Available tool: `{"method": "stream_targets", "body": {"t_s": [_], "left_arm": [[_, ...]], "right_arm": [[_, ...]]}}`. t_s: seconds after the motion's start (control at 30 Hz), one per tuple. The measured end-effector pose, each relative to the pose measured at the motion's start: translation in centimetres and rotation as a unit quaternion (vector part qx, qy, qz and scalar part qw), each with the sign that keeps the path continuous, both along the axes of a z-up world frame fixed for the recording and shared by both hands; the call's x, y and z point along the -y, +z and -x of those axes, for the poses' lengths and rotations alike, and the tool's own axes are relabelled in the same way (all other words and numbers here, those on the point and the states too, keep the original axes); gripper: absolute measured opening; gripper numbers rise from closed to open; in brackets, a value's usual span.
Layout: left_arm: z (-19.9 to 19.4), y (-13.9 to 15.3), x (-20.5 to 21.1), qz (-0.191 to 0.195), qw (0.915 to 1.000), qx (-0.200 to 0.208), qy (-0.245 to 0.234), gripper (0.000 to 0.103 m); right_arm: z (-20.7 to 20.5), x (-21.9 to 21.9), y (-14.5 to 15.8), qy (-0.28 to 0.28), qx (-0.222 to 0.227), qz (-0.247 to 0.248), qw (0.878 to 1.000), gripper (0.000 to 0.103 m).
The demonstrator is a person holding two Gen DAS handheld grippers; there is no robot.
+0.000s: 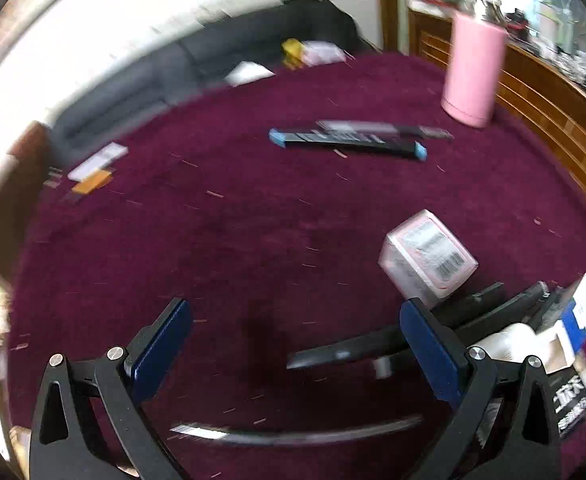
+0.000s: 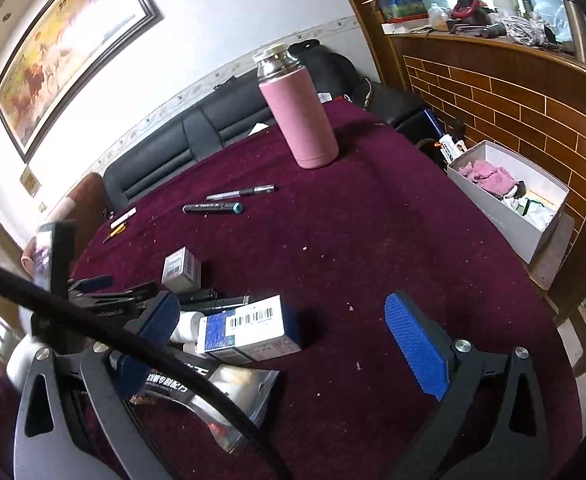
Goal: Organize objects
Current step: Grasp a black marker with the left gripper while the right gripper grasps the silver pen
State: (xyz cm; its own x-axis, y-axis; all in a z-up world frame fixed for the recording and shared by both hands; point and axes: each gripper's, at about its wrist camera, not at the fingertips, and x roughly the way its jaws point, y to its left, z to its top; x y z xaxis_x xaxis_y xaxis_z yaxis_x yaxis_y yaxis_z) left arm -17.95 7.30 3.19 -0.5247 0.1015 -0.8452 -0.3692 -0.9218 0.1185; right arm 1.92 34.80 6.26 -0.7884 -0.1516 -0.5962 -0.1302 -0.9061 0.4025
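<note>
A maroon cloth covers the table (image 1: 253, 220). My left gripper (image 1: 297, 344) is open and empty above it. A small pink-and-white box (image 1: 429, 258) stands just beyond its right finger, with dark pens (image 1: 373, 346) lying below it. My right gripper (image 2: 289, 332) is open and empty. Between its fingers, toward the left one, lie a blue-and-white box (image 2: 249, 326) and a silver pouch (image 2: 229, 396). A small grey box (image 2: 181, 270) stands further back. Two pens (image 2: 229, 202) lie mid-table. A pink flask (image 2: 299, 114) stands at the far side.
A black sofa (image 2: 213, 120) runs behind the table. A white open box with pink cloth (image 2: 509, 196) sits right of the table by a wooden counter (image 2: 513, 92). Cards (image 1: 97, 170) lie at the far left edge. A black cable (image 2: 133, 340) crosses the right view.
</note>
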Motion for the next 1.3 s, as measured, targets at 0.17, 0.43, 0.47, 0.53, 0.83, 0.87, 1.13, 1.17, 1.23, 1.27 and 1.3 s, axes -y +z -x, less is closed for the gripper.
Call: {"method": "stream_targets", "body": {"t_s": [0.17,0.43,0.47,0.53,0.83,0.87,1.13,1.17,1.23,1.27,1.3], "left_arm": [[0.5,-1.8,-0.2,-0.089,0.9903,0.104,-0.024,0.102],[-10.6,-2.5,-5.0,0.003,0.9792,0.125,-0.16,0.101],[-12.1,-2.4,-5.3,0.015,0.9789,0.113,-0.169,0.1],[-14.3,-2.0,-5.1,-0.007,0.9727,0.136,-0.188,0.1],[-11.1,2.2,-1.4,-0.073,0.9949,0.036,-0.059,0.1],[-9.6,2.2,-1.7,-0.074,0.9959,0.026,-0.046,0.1],[-5.1,-0.7,-4.4,-0.034,0.9965,0.036,-0.068,0.035],[-4.9,-1.2,-5.2,-0.014,0.9964,0.04,-0.073,0.031],[-5.0,-1.8,-6.0,0.004,0.9956,0.039,-0.085,0.028],[-5.2,-1.9,-6.7,0.016,0.995,0.03,-0.095,0.028],[-5.3,-1.7,-7.0,0.024,0.9947,0.023,-0.097,0.028]], "right_arm": [[0.1,0.3,-0.3,0.004,0.003,-0.006,1.0,0.103],[0.7,0.6,-1.1,0.013,0.024,-0.003,1.0,0.103],[0.6,0.6,-1.2,0.013,0.025,-0.001,1.0,0.103],[0.7,0.5,-1.4,0.013,0.028,0.005,1.0,0.103],[0.8,-0.2,-2.3,0.005,0.041,0.03,0.999,0.103],[0.8,-0.1,-2.3,0.006,0.041,0.029,0.999,0.103],[0.9,-0.2,-2.4,0.006,0.044,0.032,0.998,0.103],[0.9,-0.2,-2.4,0.006,0.045,0.033,0.998,0.103],[1.0,-0.2,-2.5,0.006,0.046,0.035,0.998,0.103],[0.9,-0.2,-2.5,0.006,0.047,0.036,0.998,0.103],[0.9,-0.2,-2.5,0.006,0.047,0.036,0.998,0.103]]}}
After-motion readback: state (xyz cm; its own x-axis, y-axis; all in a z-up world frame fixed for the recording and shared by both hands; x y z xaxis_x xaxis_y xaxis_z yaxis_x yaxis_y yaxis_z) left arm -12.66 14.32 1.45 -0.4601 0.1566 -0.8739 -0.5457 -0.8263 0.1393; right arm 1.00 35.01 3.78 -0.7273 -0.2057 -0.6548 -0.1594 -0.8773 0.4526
